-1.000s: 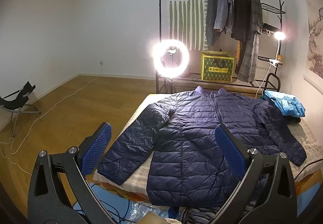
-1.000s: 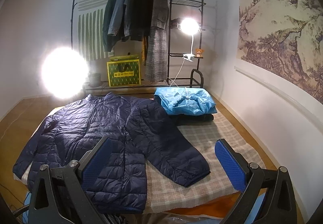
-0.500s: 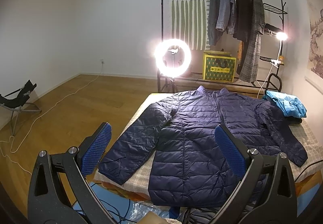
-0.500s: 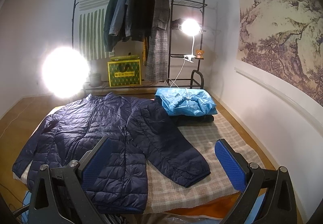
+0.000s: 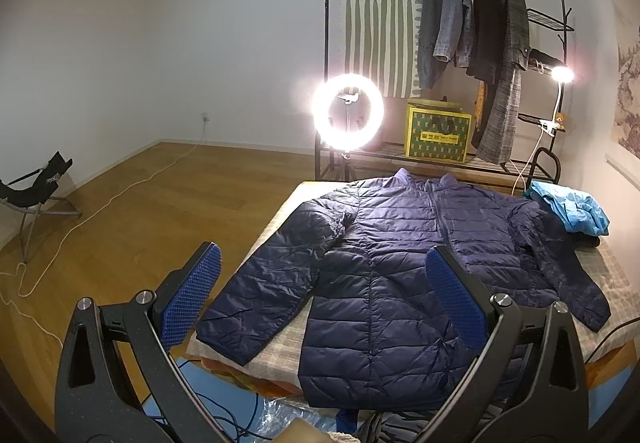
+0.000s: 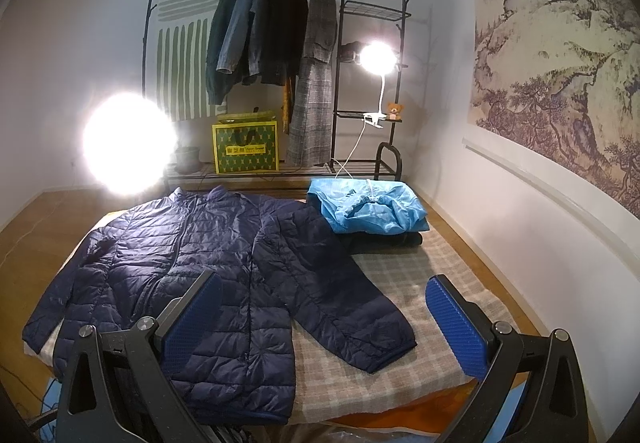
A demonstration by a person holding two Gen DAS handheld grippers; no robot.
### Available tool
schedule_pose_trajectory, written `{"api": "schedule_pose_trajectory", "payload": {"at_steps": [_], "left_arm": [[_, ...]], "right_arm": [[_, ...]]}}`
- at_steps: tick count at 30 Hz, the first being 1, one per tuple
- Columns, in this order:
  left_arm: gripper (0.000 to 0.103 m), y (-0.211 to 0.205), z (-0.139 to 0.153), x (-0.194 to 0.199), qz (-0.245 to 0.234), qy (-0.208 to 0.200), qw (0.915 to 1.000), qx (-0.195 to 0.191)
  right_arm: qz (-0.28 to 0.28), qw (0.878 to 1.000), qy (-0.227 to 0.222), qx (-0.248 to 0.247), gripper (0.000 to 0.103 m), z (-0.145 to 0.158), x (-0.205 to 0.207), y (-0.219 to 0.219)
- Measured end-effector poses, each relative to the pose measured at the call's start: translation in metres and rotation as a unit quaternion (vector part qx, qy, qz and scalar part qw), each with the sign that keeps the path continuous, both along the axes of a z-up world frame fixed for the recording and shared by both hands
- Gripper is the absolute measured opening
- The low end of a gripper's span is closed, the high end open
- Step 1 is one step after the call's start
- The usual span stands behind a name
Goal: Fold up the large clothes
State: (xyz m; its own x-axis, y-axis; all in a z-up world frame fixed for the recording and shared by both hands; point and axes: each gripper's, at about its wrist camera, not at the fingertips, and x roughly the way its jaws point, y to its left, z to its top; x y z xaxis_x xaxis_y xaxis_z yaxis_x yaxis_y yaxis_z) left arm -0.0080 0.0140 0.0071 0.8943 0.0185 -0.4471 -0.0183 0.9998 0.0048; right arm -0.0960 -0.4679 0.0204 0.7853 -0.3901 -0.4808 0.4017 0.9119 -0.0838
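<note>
1. Left gripper is spread wide with nothing in it, hanging off the near left corner of the bed. My guess is it's lined up there to take the left sleeve, whose cuff lies right at the bed's left edge.
2. The navy puffer jacket lies flat and zipped, collar toward the far edge, hem at the near edge, both sleeves angled out. Looks like a start pose for folding: nothing folded yet.
3. Right gripper is also spread and empty, hovering over the near edge, the right sleeve between its fingers in view. Probably the first fold target on that side.
4. Light blue jacket sits folded on something dark at the far right corner, so I'd say that's the finished pile.
5. Writing: the yellow box on the rack behind the bed has a label, but it's too small for me to read. No brand visible on the jackets.
</note>
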Motion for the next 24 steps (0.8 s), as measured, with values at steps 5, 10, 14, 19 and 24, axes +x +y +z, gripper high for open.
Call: {"api": "schedule_pose_trajectory", "payload": {"at_steps": [5, 10, 14, 19, 24], "left_arm": [[0.103, 0.01, -0.006, 0.003, 0.005, 0.0, 1.0, -0.003], [0.103, 0.019, -0.01, 0.006, 0.009, 0.0, 0.9999, -0.005], [0.103, 0.028, -0.014, 0.009, 0.014, 0.001, 0.9999, -0.007], [0.103, 0.04, -0.022, 0.018, 0.023, 0.008, 0.9996, -0.014], [0.103, 0.072, -0.046, 0.037, 0.052, 0.038, 0.9971, -0.04]], "right_arm": [[0.001, 1.0, -0.001, -0.003, 0.103, 0.002, 0.002, 0.007], [0.003, 1.0, 0.002, -0.005, 0.103, 0.003, 0.007, 0.015], [0.005, 1.0, 0.005, -0.006, 0.103, 0.003, 0.012, 0.02], [0.01, 1.0, 0.005, -0.008, 0.103, 0.004, 0.017, 0.026], [0.015, 1.0, 0.007, -0.008, 0.103, 0.003, 0.022, 0.031]]}}
